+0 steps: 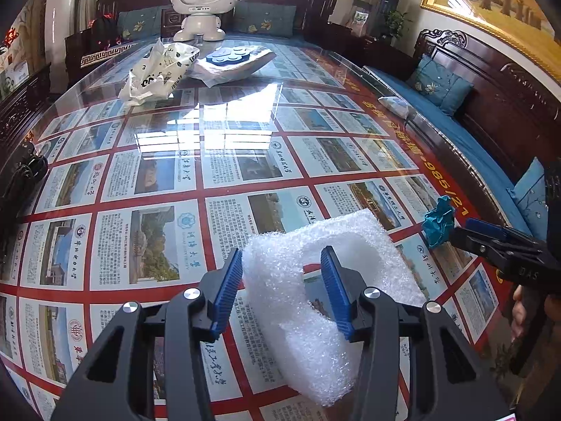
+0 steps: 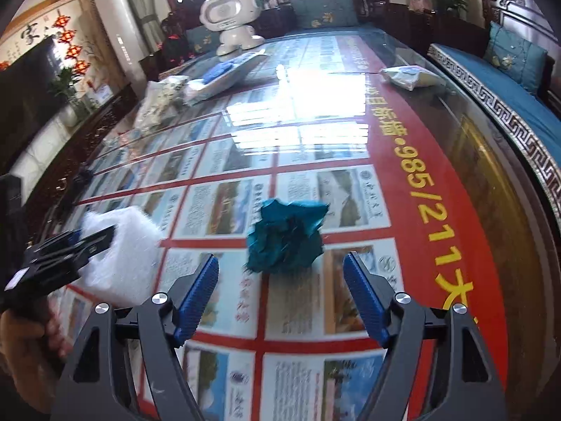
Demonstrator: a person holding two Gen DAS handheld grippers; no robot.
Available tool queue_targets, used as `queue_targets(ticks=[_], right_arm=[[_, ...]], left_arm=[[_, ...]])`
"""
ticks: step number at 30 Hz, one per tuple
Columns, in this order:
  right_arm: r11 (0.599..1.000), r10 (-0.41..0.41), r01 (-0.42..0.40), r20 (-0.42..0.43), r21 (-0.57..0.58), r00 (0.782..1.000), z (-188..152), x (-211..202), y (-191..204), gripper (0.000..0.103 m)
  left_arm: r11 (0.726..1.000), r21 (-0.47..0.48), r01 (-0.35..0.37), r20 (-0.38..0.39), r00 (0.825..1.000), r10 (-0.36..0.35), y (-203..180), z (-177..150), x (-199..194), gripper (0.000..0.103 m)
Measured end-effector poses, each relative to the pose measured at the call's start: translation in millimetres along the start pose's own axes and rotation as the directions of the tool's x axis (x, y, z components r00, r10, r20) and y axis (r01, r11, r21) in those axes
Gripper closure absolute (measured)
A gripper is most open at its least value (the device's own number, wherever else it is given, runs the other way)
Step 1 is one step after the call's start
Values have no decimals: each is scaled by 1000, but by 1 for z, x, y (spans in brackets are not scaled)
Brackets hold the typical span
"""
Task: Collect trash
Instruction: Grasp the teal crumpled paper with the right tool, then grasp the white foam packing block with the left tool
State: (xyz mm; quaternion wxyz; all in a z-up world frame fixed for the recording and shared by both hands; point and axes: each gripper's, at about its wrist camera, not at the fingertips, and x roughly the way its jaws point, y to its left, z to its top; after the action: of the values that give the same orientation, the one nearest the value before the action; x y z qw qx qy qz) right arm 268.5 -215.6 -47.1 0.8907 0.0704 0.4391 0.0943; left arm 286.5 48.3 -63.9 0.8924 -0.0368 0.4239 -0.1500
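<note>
A white foam packing piece (image 1: 315, 298) lies on the glass table (image 1: 168, 189). My left gripper (image 1: 284, 263) is open, its jaws on either side of one arm of the foam, not closed on it. A crumpled teal paper ball (image 2: 285, 236) lies on the table just ahead of my right gripper (image 2: 280, 270), which is open and empty. The ball (image 1: 438, 222) and right gripper (image 1: 466, 233) show at the right of the left wrist view. The foam (image 2: 119, 256) and left gripper (image 2: 91, 238) show at the left of the right wrist view.
A crumpled white printed plastic bag (image 1: 157, 70) and a white tray with a blue object (image 1: 231, 63) lie at the far end. A white robot toy (image 1: 200, 3) stands behind them. A packet (image 2: 410, 75) lies near the right edge. Dark wooden sofas with blue cushions (image 1: 438, 84) surround the table.
</note>
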Motion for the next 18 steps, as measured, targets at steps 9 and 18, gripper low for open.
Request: queue_targets(ticks=[9, 18], right_arm=[[999, -47, 47, -8, 17, 999, 10, 26, -1, 53], [999, -18, 20, 48, -35, 999, -4, 1, 5, 58]], left_arm=[[1000, -2, 9, -5, 1000, -9, 1, 0, -3, 57], [997, -16, 71, -1, 997, -71, -4, -1, -5, 60]])
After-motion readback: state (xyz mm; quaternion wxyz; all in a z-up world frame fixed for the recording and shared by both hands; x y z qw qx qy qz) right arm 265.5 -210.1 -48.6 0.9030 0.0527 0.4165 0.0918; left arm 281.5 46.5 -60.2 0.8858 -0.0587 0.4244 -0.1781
